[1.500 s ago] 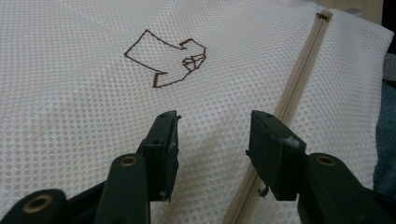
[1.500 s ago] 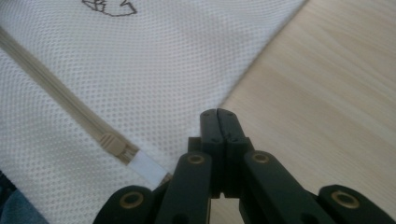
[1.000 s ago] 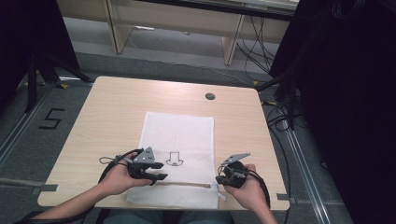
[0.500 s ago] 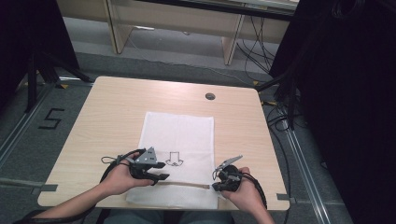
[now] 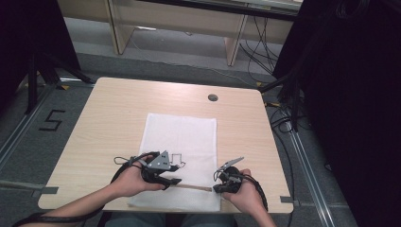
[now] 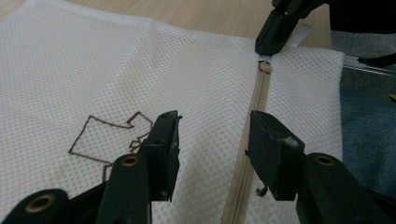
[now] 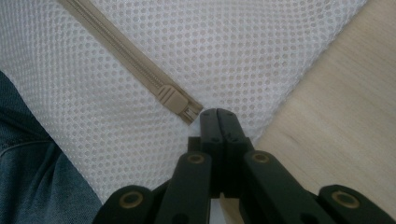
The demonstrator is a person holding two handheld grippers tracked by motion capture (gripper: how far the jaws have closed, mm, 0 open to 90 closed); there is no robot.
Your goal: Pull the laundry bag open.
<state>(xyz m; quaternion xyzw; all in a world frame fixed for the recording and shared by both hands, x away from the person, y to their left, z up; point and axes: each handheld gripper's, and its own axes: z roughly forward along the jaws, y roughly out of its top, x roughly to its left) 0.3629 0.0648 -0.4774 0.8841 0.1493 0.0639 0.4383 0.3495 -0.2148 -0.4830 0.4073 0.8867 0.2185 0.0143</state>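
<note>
- On the light wood-grain counter (image 5: 118, 118), toward the person's edge: one flat white mesh laundry bag (image 5: 187, 135), rectangular, lying with its long side running away from the person; near end at the counter's front edge.
- Across the bag's near end: one beige zipper (image 5: 196, 187), running left to right; seen also as a tan toothed strip in the left gripper view (image 6: 259, 100) and the right gripper view (image 7: 116, 49).
- At the zipper's right end: one beige zipper slider (image 7: 176, 104), lying on the mesh, its tip just beside the right gripper's jaw tips.
- On the bag's face, left of centre: one brown outline drawing (image 6: 109, 135), angular, stitched or printed; which of the two cannot be told.
- Left gripper (image 6: 212, 149), black, two-jaw, held in the person's left hand (image 5: 130, 177): jaws set wide apart, empty, low over the mesh, one jaw to each side of the zipper line's left stretch; contact with the fabric cannot be told.
- Right gripper (image 7: 218, 114), black, two-jaw, held in the person's right hand (image 5: 243, 194): jaws pressed together at the bag's right end by the slider; whether anything is pinched between them cannot be told. Same gripper appears far off in the left gripper view, tip down at the zipper's end.
- Below the counter's front edge: blue denim fabric (image 7: 32, 177), partly under the bag's overhang.
</note>
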